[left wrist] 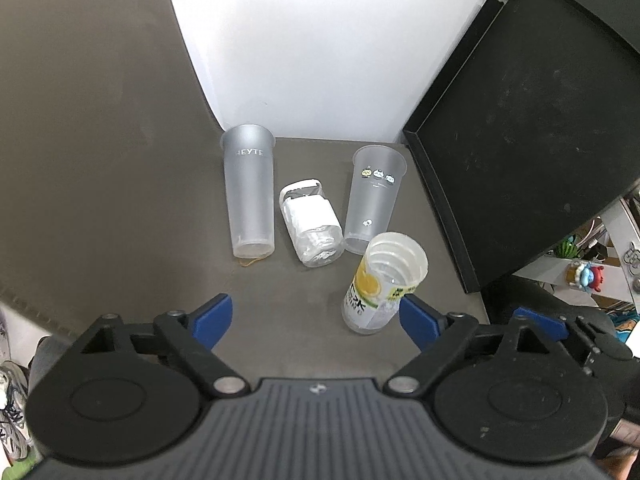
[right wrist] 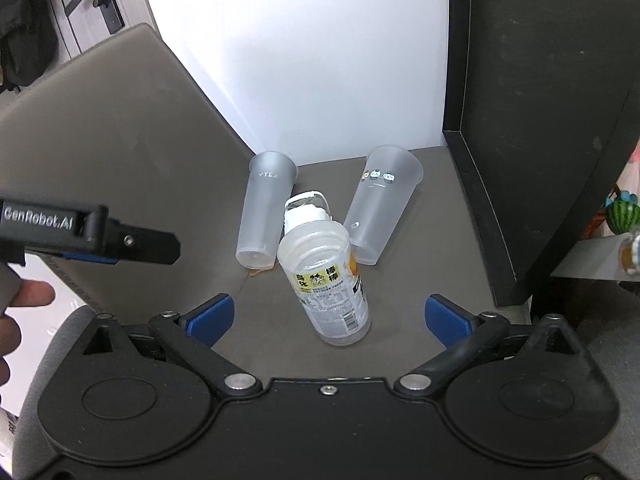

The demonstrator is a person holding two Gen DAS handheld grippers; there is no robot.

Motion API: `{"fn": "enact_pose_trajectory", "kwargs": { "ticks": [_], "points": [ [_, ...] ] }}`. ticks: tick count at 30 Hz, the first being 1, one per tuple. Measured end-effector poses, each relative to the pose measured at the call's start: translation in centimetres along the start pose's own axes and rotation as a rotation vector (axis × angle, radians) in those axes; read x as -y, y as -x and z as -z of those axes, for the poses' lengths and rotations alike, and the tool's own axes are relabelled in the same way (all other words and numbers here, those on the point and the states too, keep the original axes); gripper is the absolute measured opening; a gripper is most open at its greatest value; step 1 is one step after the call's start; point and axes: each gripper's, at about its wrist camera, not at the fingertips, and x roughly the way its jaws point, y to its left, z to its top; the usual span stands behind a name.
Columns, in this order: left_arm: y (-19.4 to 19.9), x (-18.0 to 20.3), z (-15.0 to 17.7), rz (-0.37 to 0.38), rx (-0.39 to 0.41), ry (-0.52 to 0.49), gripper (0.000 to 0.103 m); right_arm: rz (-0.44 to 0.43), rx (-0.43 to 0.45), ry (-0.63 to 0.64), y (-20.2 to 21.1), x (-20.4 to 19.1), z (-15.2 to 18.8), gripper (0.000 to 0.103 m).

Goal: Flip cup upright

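Note:
A clear cup with a yellow lemon label (left wrist: 376, 292) (right wrist: 332, 292) stands mouth-up on the grey table (left wrist: 120, 160). It sits just ahead of my right gripper (right wrist: 330, 316), which is open, with the cup's base between the blue pads (right wrist: 212, 316) and apart from both. My left gripper (left wrist: 316, 314) is open and empty, with the cup just off its right pad (left wrist: 416, 316). Behind the cup, two frosted cups (left wrist: 248, 196) (left wrist: 372, 200) appear to lie on their sides, rims toward the wall. A small clear bottle with a white lid (left wrist: 310, 220) lies between them.
A large black tray (left wrist: 520, 140) leans at the right, close to the right frosted cup. A white wall (left wrist: 304, 40) closes the back. A hand (right wrist: 24, 296) holds the left gripper's body (right wrist: 100, 236) at the left. Small toys (left wrist: 584, 276) sit off the table's right edge.

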Motion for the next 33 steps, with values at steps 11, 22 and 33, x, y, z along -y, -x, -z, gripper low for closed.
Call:
{"fn": "enact_pose_trajectory", "kwargs": {
  "ticks": [11,22,33],
  "points": [
    [3.0,0.1,3.2,-0.007,0.044,0.017,0.091,-0.015,0.020,-0.005,3.1,-0.2,0.7,0.103],
    [5.0,0.0,5.4,-0.037,0.074,0.028,0.092,-0.026,0.039,0.010,5.6,-0.7,1.1,0.103],
    [7.4,1.5,7.1,-0.068,0.114,-0.015,0.093,-0.063,0.046,0.025,8.9,-0.6,1.5,0.103]
  ]
}}
